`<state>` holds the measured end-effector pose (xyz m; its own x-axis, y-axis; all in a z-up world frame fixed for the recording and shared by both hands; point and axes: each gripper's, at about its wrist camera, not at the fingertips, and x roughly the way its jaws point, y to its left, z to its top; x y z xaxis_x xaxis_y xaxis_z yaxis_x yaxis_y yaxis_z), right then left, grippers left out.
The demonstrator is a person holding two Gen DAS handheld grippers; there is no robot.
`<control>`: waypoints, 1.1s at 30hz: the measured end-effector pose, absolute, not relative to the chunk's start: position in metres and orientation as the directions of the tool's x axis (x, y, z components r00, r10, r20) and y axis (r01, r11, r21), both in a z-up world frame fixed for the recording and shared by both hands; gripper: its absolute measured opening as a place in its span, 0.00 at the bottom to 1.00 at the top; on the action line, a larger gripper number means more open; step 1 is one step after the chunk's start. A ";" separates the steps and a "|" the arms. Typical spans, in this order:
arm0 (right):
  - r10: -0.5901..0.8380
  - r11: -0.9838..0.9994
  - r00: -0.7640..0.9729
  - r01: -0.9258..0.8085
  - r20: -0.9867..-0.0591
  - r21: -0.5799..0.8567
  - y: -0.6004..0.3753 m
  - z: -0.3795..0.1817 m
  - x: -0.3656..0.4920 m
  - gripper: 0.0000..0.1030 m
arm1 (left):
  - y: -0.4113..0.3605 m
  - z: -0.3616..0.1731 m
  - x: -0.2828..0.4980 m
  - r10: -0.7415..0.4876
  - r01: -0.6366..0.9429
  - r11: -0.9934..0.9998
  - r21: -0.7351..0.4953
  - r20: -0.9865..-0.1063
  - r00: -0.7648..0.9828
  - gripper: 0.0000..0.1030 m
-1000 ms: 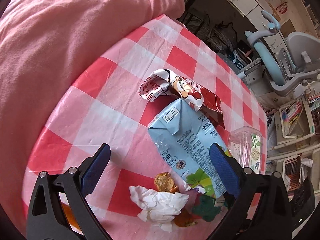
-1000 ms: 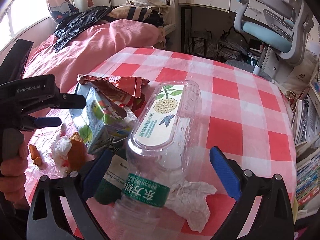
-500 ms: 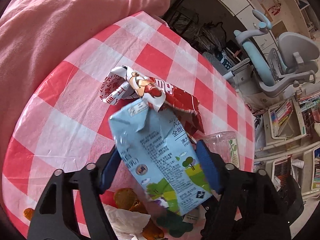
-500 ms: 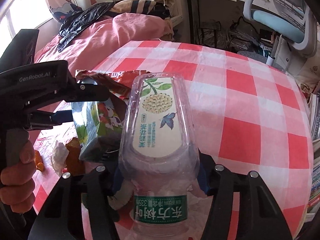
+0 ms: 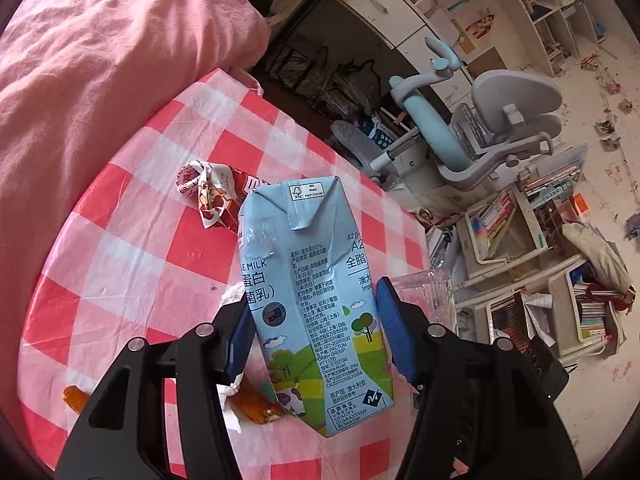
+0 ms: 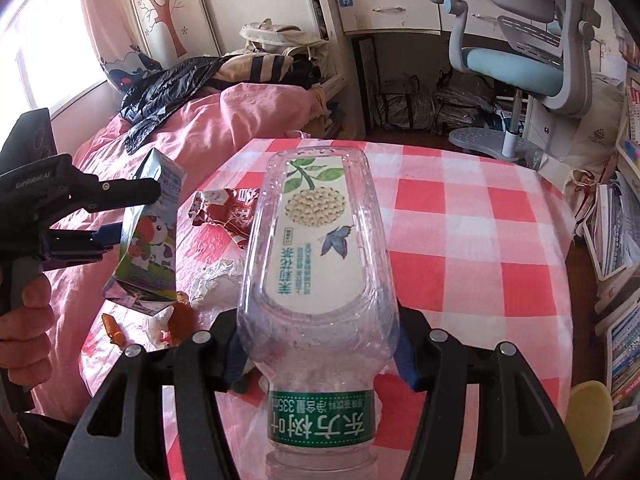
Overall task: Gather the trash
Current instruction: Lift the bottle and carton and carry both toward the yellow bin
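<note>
Left wrist view: the left claw [image 5: 316, 328] points down at a slant over the table [image 5: 132, 248]. Its blue pads [image 5: 390, 332] press both sides of the carton [image 5: 308, 280], and the jaws are closing tighter on it. The carton is clear of the table, top end pointing away. Legible on it: "MILK", "A2", "FSC", "PACTUM DAIRY GROUP PTY LTD", "QUALITY GUARANTEED", beside Chinese text. A red-and-white wrapper [image 5: 208, 192] lies on the table beyond the carton. Crumpled tissue [image 5: 230, 392] and orange food scraps [image 5: 256, 406] lie below the carton.

Right wrist view: the right claw [image 6: 320, 350] also points downward and clamps the clear bottle [image 6: 316, 264] at its shoulder, neck toward the camera, base pointing away. The green neck band carries white Chinese characters and "335"; the cream panel shows flowers, leaves and a butterfly. At left, a hand [image 6: 24, 328] grips the left claw's handle, marked "GenRobot.AI", with the carton held tilted above the table edge.
</note>
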<state>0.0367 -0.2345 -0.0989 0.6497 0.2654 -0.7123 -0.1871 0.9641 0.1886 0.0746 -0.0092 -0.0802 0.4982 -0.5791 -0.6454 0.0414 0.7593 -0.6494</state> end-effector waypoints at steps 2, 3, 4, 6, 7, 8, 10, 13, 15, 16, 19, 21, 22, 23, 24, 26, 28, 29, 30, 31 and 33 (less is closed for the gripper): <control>0.253 0.967 0.659 -0.179 -0.708 0.179 -0.239 -0.096 0.032 0.56 | -0.009 -0.079 0.069 -0.592 0.050 0.750 -0.659 -0.636 0.495 0.53; 0.247 0.969 0.662 -0.175 -0.708 0.174 -0.241 -0.095 0.030 0.56 | -0.011 -0.079 0.067 -0.597 0.058 0.749 -0.661 -0.634 0.492 0.53; 0.238 0.971 0.665 -0.171 -0.708 0.166 -0.244 -0.095 0.027 0.56 | -0.014 -0.078 0.064 -0.596 0.065 0.752 -0.656 -0.634 0.492 0.53; 0.221 0.975 0.669 -0.160 -0.710 0.153 -0.249 -0.094 0.024 0.56 | -0.022 -0.076 0.058 -0.587 0.082 0.766 -0.638 -0.641 0.494 0.53; 0.214 0.977 0.671 -0.154 -0.710 0.150 -0.253 -0.094 0.022 0.56 | -0.028 -0.075 0.056 -0.584 0.094 0.773 -0.628 -0.644 0.495 0.53; 0.210 0.978 0.671 -0.150 -0.711 0.148 -0.255 -0.094 0.021 0.56 | -0.034 -0.072 0.053 -0.579 0.110 0.781 -0.615 -0.646 0.497 0.53; 0.203 0.979 0.674 -0.145 -0.711 0.141 -0.261 -0.094 0.019 0.56 | -0.048 -0.066 0.048 -0.574 0.145 0.794 -0.591 -0.648 0.501 0.53; 0.183 0.983 0.682 -0.143 -0.708 0.116 -0.270 -0.092 0.015 0.56 | -0.066 -0.057 0.042 -0.568 0.187 0.805 -0.563 -0.644 0.513 0.53; 0.171 0.985 0.680 -0.136 -0.713 0.106 -0.277 -0.095 0.014 0.56 | -0.077 -0.050 0.038 -0.569 0.208 0.807 -0.552 -0.635 0.522 0.53; 0.164 0.986 0.677 -0.130 -0.718 0.104 -0.281 -0.097 0.014 0.56 | -0.081 -0.048 0.038 -0.571 0.217 0.807 -0.549 -0.632 0.525 0.53; 0.142 0.990 0.667 -0.111 -0.731 0.091 -0.292 -0.102 0.015 0.56 | -0.093 -0.041 0.034 -0.569 0.246 0.813 -0.528 -0.628 0.531 0.53; 0.133 0.991 0.667 -0.101 -0.733 0.087 -0.297 -0.103 0.014 0.56 | -0.098 -0.038 0.032 -0.563 0.261 0.819 -0.511 -0.630 0.535 0.53; 0.130 0.991 0.669 -0.098 -0.732 0.086 -0.298 -0.103 0.014 0.56 | -0.100 -0.037 0.031 -0.561 0.268 0.822 -0.503 -0.631 0.536 0.53; 0.126 0.992 0.670 -0.094 -0.731 0.085 -0.299 -0.103 0.014 0.56 | -0.100 -0.037 0.031 -0.560 0.271 0.823 -0.499 -0.632 0.536 0.53; 0.125 0.992 0.671 -0.092 -0.731 0.084 -0.299 -0.103 0.013 0.56 | -0.100 -0.037 0.031 -0.558 0.273 0.825 -0.496 -0.633 0.536 0.53; 0.124 0.992 0.672 -0.093 -0.730 0.083 -0.298 -0.103 0.014 0.56 | -0.099 -0.036 0.032 -0.554 0.272 0.828 -0.490 -0.636 0.537 0.53; 0.126 0.992 0.671 -0.099 -0.731 0.080 -0.297 -0.104 0.015 0.56 | -0.096 -0.036 0.032 -0.551 0.268 0.830 -0.490 -0.637 0.539 0.53; 0.127 0.992 0.670 -0.104 -0.731 0.077 -0.295 -0.105 0.015 0.56 | -0.095 -0.036 0.033 -0.550 0.265 0.829 -0.492 -0.636 0.541 0.53; 0.128 0.991 0.669 -0.109 -0.732 0.074 -0.293 -0.105 0.015 0.56 | -0.093 -0.036 0.033 -0.550 0.263 0.829 -0.493 -0.635 0.542 0.53; 0.128 0.991 0.668 -0.115 -0.733 0.068 -0.290 -0.105 0.015 0.56 | -0.093 -0.036 0.033 -0.548 0.261 0.830 -0.493 -0.635 0.544 0.53; 0.125 0.991 0.669 -0.123 -0.733 0.057 -0.288 -0.106 0.015 0.56 | -0.091 -0.036 0.034 -0.547 0.257 0.830 -0.495 -0.634 0.546 0.53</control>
<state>0.0149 -0.2875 -0.1059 0.6685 0.1249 -0.7331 -0.1231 0.9908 0.0565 0.0339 -0.0908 -0.0365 0.5457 -0.5474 -0.6345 0.2569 0.8300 -0.4951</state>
